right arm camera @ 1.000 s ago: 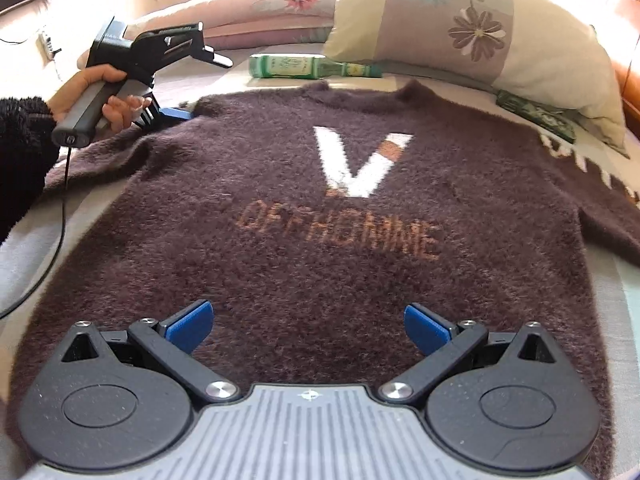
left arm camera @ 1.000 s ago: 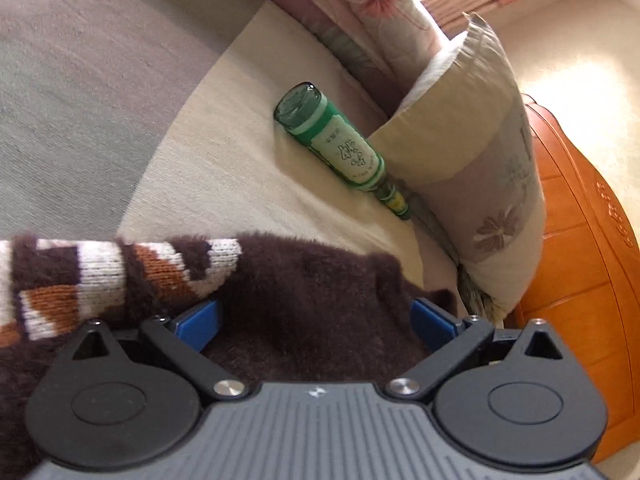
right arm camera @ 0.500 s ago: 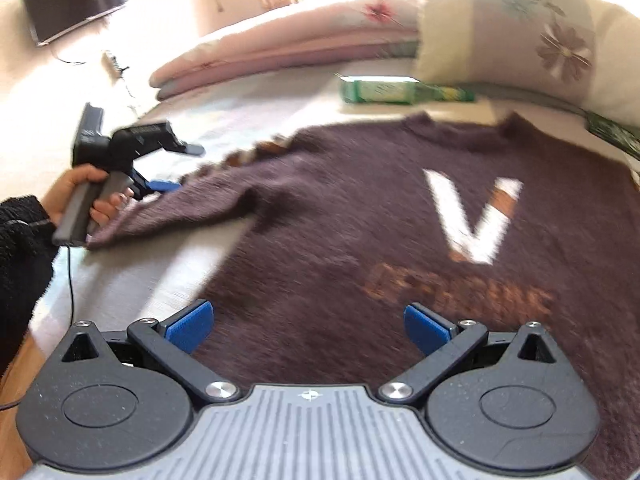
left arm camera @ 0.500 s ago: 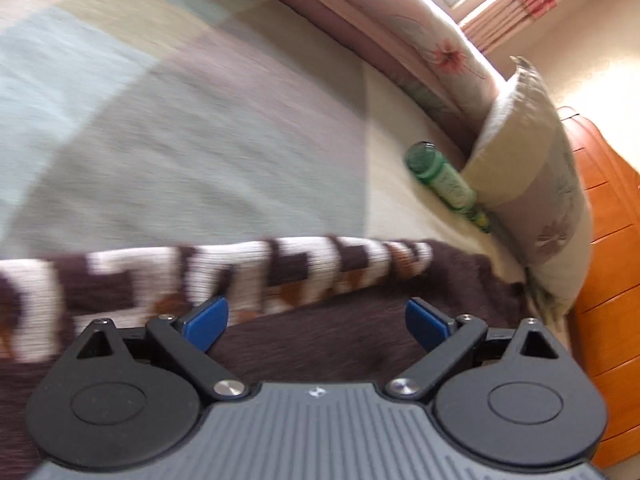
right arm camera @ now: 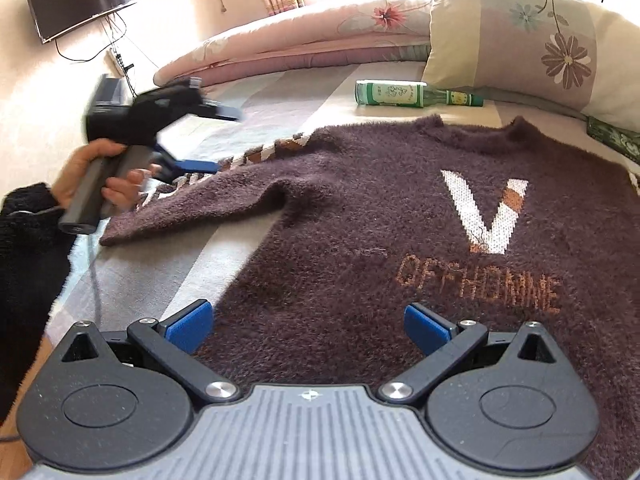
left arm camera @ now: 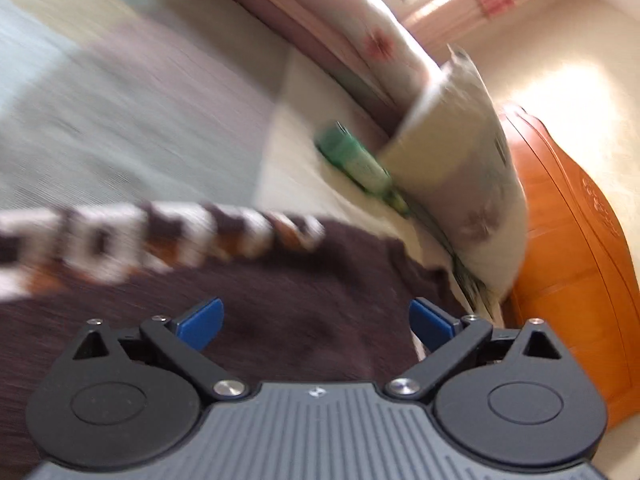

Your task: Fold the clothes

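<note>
sleeve [right arm camera: 208, 204] now drawn out sideways off sweater [right arm camera: 400, 240] front | my left gripper [right arm camera: 200, 140] and right gripper [right arm camera: 308, 320] both released, grasping nothing | fold pending

a fuzzy dark brown knitted sweater [right arm camera: 400, 216] is spread on the striped bedsheet [right arm camera: 224, 248]; the left gripper [right arm camera: 222, 140] is held wide apart above its sleeve.

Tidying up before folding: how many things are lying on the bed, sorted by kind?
Sweaters: 1, the brown one
Bottles: 1, the green one
Pillows: 1
Quilts: 1, rolled
Packets: 1, dark green, partly hidden
Total: 5
</note>
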Available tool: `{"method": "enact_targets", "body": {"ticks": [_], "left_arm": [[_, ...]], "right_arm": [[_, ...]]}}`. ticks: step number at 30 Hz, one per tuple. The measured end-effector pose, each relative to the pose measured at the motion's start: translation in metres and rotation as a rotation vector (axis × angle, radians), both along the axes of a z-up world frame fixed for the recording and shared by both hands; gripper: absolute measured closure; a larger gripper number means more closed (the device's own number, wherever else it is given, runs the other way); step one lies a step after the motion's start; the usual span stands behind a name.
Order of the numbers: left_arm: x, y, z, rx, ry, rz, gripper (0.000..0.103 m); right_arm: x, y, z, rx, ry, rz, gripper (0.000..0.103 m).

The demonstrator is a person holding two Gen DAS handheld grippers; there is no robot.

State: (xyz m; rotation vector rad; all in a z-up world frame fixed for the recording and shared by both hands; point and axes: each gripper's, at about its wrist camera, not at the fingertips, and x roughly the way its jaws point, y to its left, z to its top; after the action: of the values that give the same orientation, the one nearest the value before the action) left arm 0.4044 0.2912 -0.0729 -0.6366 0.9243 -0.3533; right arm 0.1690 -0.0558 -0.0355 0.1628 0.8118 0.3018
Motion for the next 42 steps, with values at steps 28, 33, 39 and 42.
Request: {"method": "enact_targets", "body": {"ticks": [28,33,39,42], "left_arm": [[-0.062,0.066,0.006,0.466,0.059,0.168,0.005],[-0.039,-0.016,0.023,0.565,-0.092,0.012,0.004],[-0.021,-0.071,-0.011,0.594,-0.105,-0.073,0.004],[-0.038,-0.056,-0.027,0.617,-0.157,-0.095,0.004]], "right_arm": [[-0.014,0.026,0.009,0.041,0.020,0.079,0.000],[-0.019,0.038,0.016,0.018,0.002,0.111,0.000],[-0.019,0.029,0.011,-0.006,0.013,0.079,0.000],[-0.019,0.020,0.005,-0.009,0.026,0.052,0.000]]}}
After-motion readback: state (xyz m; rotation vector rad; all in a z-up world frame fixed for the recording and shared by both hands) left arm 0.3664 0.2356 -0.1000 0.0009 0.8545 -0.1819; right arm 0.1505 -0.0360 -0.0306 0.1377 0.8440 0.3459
